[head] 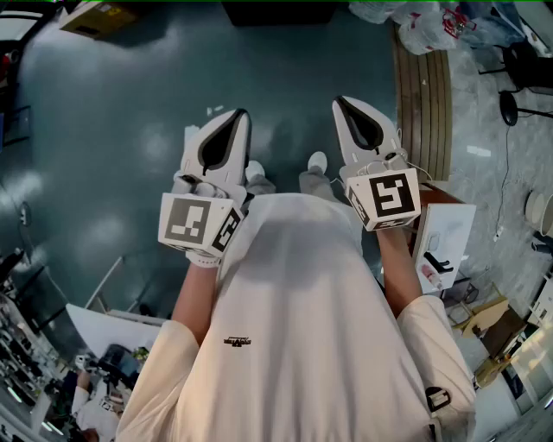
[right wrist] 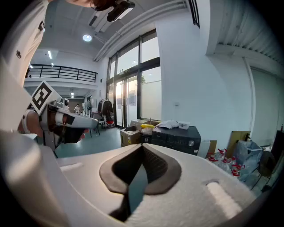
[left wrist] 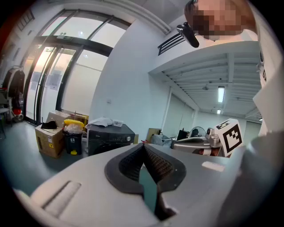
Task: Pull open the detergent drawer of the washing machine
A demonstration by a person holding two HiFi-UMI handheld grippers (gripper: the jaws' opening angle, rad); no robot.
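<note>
The dark grey washing machine stands far off against the white wall, with cloths lying on its top; it also shows in the right gripper view. Its detergent drawer is too small to make out. Both grippers are held side by side in front of the person's chest, well away from the machine. My left gripper is shut with nothing between its jaws, seen in the head view. My right gripper is likewise shut and empty, to the right of it. Each gripper appears in the other's view.
Cardboard boxes and a yellow-topped bin stand left of the machine. In the head view a slatted wooden bench and plastic bags lie at the right, with a white shelf unit close by. Grey-green floor stretches ahead.
</note>
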